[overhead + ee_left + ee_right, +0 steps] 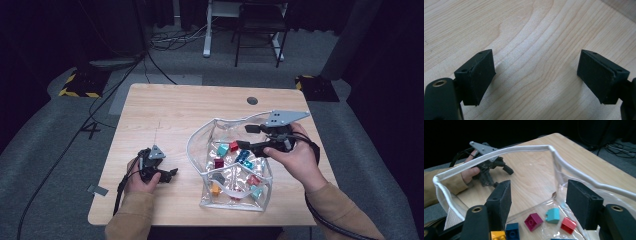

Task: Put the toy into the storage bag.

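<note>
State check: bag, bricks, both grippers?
clear bag: mouth open, standing on the table
toy bricks: loose inside the bag, none gripped
right gripper: jaws open, empty, over the bag's mouth
left gripper: jaws open, empty, above bare wood

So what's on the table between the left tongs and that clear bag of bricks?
Nothing: in the high view, bare wood separates the left tongs from the clear bag.

I'm seeing the table (165, 107) lit from overhead w/ the room around it going near black. High view is looking soft, low-res. My left jaws are casting soft shadows on the wood; glare's glinting off the clear bag (554, 160).
</note>
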`<action>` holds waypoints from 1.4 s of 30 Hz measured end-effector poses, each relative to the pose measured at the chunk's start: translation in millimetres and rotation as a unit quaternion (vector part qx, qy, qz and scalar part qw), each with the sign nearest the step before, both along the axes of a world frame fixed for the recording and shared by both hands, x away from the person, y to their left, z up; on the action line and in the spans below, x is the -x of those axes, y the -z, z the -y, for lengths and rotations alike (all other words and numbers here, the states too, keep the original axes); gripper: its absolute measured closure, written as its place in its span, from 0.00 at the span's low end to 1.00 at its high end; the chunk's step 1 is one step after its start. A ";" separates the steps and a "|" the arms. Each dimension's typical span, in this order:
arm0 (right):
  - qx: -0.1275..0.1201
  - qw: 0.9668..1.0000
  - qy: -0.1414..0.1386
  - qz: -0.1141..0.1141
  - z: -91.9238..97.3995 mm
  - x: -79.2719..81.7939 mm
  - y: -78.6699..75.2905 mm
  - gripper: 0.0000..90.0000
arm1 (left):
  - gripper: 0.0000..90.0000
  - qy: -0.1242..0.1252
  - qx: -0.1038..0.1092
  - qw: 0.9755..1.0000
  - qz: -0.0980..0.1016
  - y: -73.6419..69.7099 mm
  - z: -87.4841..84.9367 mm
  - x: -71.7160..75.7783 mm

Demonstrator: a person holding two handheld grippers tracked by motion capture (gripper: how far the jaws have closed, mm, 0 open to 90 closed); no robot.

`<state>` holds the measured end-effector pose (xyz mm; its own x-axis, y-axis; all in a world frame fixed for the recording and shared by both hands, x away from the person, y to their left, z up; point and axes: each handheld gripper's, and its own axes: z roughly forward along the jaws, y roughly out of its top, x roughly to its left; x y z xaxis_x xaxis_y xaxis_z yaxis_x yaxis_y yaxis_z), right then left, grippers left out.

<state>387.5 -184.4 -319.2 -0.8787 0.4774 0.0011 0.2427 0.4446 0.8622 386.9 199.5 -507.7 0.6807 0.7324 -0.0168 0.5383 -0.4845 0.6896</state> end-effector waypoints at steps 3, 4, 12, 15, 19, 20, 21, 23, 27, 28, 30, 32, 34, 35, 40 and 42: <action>-0.002 1.000 0.015 0.004 11.8 -0.2 -3.2 0.42 | 0.17 0.000 0.000 1.000 0.000 0.0 0.0 0.0; -0.002 1.000 0.020 0.004 16.1 -0.3 -4.0 0.42 | 0.17 0.000 0.000 1.000 0.000 0.0 0.0 0.0; -0.008 0.998 0.067 0.009 53.5 -3.4 -8.4 0.42 | 0.17 0.000 0.000 1.000 0.000 0.0 0.1 0.0; -0.009 0.996 0.088 0.009 67.2 -4.6 -6.8 0.42 | 0.17 0.000 0.000 1.000 0.000 0.0 0.0 0.0; -0.007 0.995 0.103 0.005 79.1 -6.0 -3.3 0.42 | 0.17 0.000 0.000 1.000 0.000 0.0 0.1 0.0; -0.007 0.994 0.107 0.004 82.6 -6.6 -1.9 0.42 | 0.17 0.000 0.000 1.000 0.000 0.0 0.0 0.1; -0.006 0.993 0.114 0.000 88.2 -6.9 1.0 0.42 | 0.17 0.000 0.000 1.000 0.000 0.0 0.1 0.1; -0.001 0.993 0.122 -0.005 95.1 -6.6 6.0 0.42 | 0.17 0.000 -0.001 1.000 0.000 -0.1 0.1 0.1; 0.011 0.991 0.136 -0.007 105.1 -5.7 14.2 0.42 | 0.17 0.000 -0.001 1.000 0.000 0.0 0.1 0.1; 0.014 0.990 0.140 -0.010 108.0 -5.8 17.2 0.42 | 0.17 0.000 -0.001 1.000 0.000 0.0 0.1 0.1; 0.016 0.989 0.147 -0.018 113.9 -5.9 24.4 0.42 | 0.17 0.000 -0.001 1.000 0.000 -0.1 0.1 0.1; 0.016 0.988 0.153 -0.027 119.8 -5.4 31.6 0.42 | 0.17 0.000 -0.001 1.000 0.000 -0.1 0.1 0.0; 0.013 0.987 0.159 -0.035 125.4 -4.4 38.9 0.42 | 0.17 0.000 -0.001 1.000 0.000 0.0 0.1 0.1; 0.013 0.987 0.159 -0.035 125.4 -4.4 38.9 0.42 | 0.17 0.000 -0.001 1.000 0.000 0.0 0.1 0.1; 0.016 0.983 0.175 -0.059 141.3 -2.2 63.9 0.42 | 0.17 0.000 -0.001 1.000 0.000 -0.1 0.1 0.1; 0.017 0.981 0.182 -0.067 146.7 -1.8 72.8 0.42 | 0.17 -0.001 0.000 1.000 0.000 0.1 0.3 0.4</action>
